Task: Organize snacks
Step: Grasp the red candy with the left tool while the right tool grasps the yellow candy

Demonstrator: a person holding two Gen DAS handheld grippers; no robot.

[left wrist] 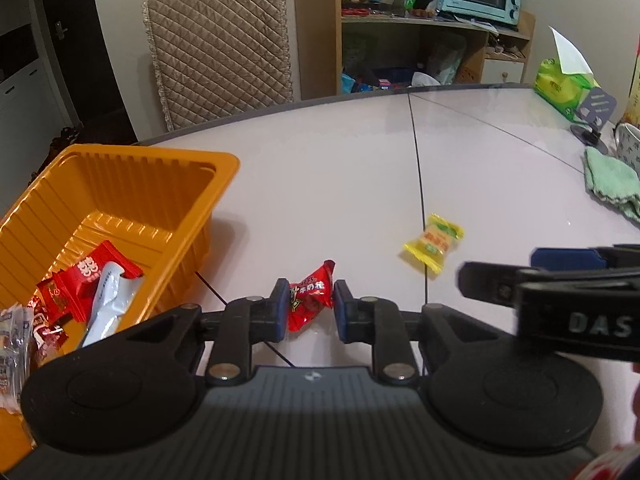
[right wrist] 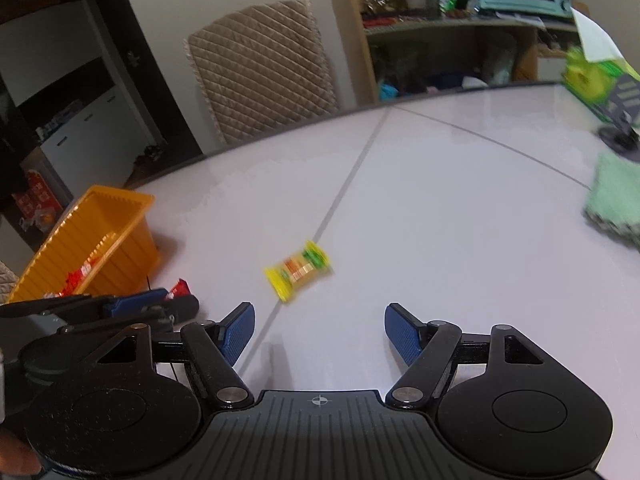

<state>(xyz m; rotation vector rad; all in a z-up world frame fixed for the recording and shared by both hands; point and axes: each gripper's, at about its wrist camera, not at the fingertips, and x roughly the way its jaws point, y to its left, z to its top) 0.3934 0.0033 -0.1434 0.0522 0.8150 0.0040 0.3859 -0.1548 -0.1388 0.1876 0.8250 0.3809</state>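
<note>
Left gripper (left wrist: 310,306) clamped the red crinkled snack packet (left wrist: 311,298) just right of the orange ribbed plastic tray (left wrist: 224,160), while the right gripper (right wrist: 319,330), jaws spread, faced the yellow wrapped candy (right wrist: 298,270) lying farther right on bare white tabletop (right wrist: 440,200).

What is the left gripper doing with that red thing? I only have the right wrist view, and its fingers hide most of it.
Observer: In the left wrist view, the left gripper has a red candy between its blue pads. They sit close on both sides, but I cannot tell if it is clamped.
Operator: What is in the tray besides the red bits?
Observer: The orange tray holds red packets and a silver sachet lying over them at the near end.
</note>
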